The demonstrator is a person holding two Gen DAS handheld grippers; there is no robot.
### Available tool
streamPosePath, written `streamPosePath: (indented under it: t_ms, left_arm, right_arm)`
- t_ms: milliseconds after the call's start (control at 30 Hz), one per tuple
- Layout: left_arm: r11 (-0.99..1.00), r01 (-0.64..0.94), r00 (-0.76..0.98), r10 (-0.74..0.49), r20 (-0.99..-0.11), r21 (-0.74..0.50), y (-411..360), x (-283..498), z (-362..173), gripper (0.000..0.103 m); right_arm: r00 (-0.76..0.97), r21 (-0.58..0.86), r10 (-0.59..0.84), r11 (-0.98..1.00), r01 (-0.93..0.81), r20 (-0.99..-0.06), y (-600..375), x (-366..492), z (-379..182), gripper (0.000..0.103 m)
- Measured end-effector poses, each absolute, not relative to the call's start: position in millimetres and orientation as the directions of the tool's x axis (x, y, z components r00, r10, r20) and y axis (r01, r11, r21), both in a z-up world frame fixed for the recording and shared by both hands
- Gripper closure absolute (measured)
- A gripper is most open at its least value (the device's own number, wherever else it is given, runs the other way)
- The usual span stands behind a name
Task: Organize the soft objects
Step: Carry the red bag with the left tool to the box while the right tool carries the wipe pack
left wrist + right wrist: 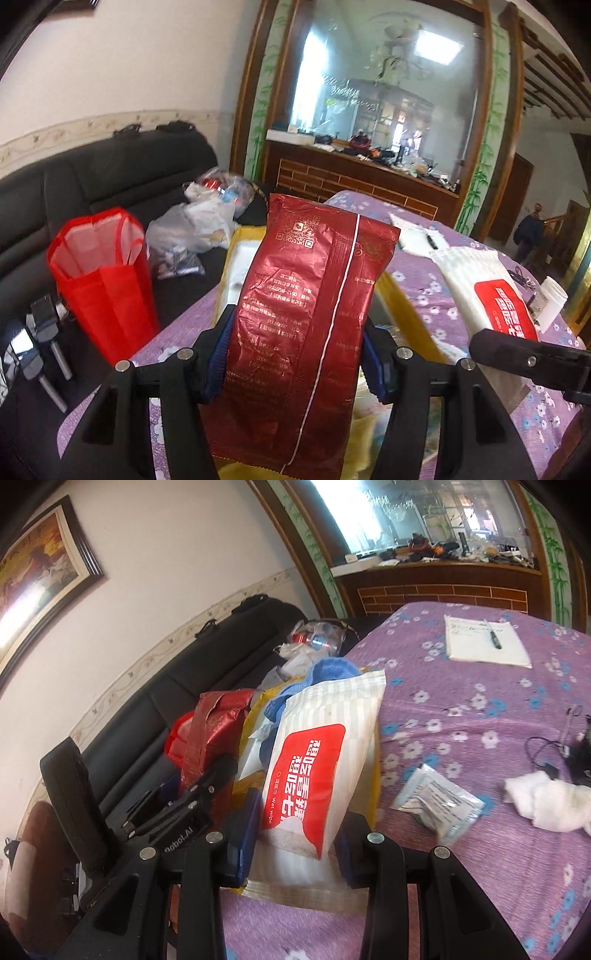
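Observation:
My left gripper [295, 354] is shut on a dark red foil packet [306, 314] and holds it upright above the purple flowered tablecloth [436, 295]. My right gripper [295, 834] is shut on a white wet-wipe pack with a red label [317, 775], which also shows in the left wrist view [487, 295]. The red packet shows left of the wipes in the right wrist view [214, 734]. A yellow bag [232, 258] holding a blue towel [325, 672] lies just behind both packs.
A red tote bag [103, 280] stands on the black sofa [92, 184] with clear plastic bags [192, 229]. On the cloth lie a notepad with a pen [484, 642], a small silver sachet [436, 805], white wadding [546, 801], cables [554, 753] and a white jar [550, 302].

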State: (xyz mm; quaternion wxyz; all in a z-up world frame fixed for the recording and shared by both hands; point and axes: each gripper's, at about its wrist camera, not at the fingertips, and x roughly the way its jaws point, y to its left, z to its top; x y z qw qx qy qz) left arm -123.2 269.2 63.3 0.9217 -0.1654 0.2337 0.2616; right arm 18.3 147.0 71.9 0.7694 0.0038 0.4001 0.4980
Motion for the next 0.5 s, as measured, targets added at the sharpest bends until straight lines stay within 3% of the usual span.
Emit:
streamPosePath:
  t_ms: [500]
  left_arm:
    - [0.802,-0.553,0.747,0.356,-0.561,-0.226,283.3,-115.1,47.7,0.043]
  right_arm:
    - [0.144,0.422,0.723,0.539,-0.729,-0.676,206.1,54.8,47.2,0.061]
